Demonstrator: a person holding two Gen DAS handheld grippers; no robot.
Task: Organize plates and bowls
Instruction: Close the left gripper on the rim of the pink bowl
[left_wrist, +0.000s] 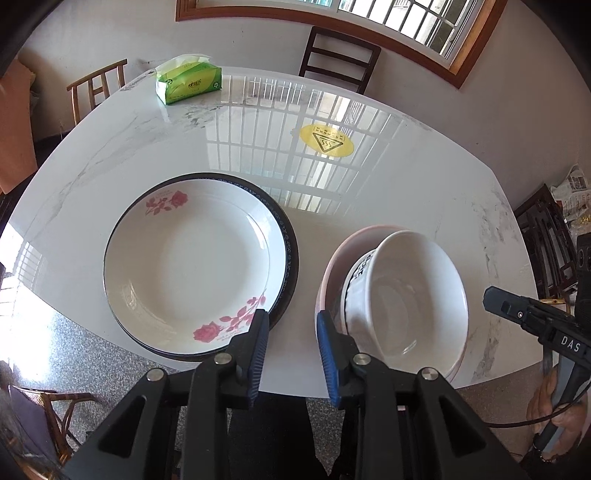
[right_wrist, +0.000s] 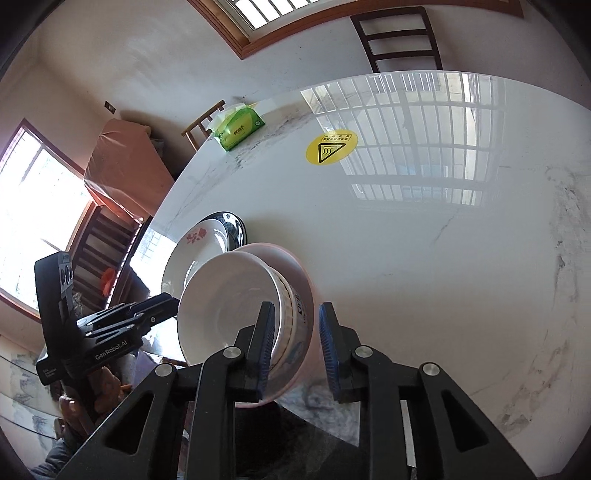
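A white plate with pink roses (left_wrist: 192, 273) lies stacked on a dark-rimmed plate (left_wrist: 290, 254) at the table's near left. To its right a white bowl (left_wrist: 410, 295) sits nested in a pink bowl (left_wrist: 334, 266). My left gripper (left_wrist: 291, 354) is open and empty, hovering at the table's front edge between the plates and the bowls. My right gripper (right_wrist: 297, 343) is open, just in front of the white bowl (right_wrist: 229, 306) and the pink bowl (right_wrist: 299, 273), touching neither. The rose plate (right_wrist: 195, 243) lies beyond. Each gripper shows in the other's view: the right one (left_wrist: 532, 317), the left one (right_wrist: 122, 317).
The white marble table (left_wrist: 147, 140) carries a green tissue pack (left_wrist: 188, 79) at the far left and a yellow hot-surface sticker (left_wrist: 327, 140) in the middle. Wooden chairs (left_wrist: 340, 59) stand around it. The table's front edge runs just under both grippers.
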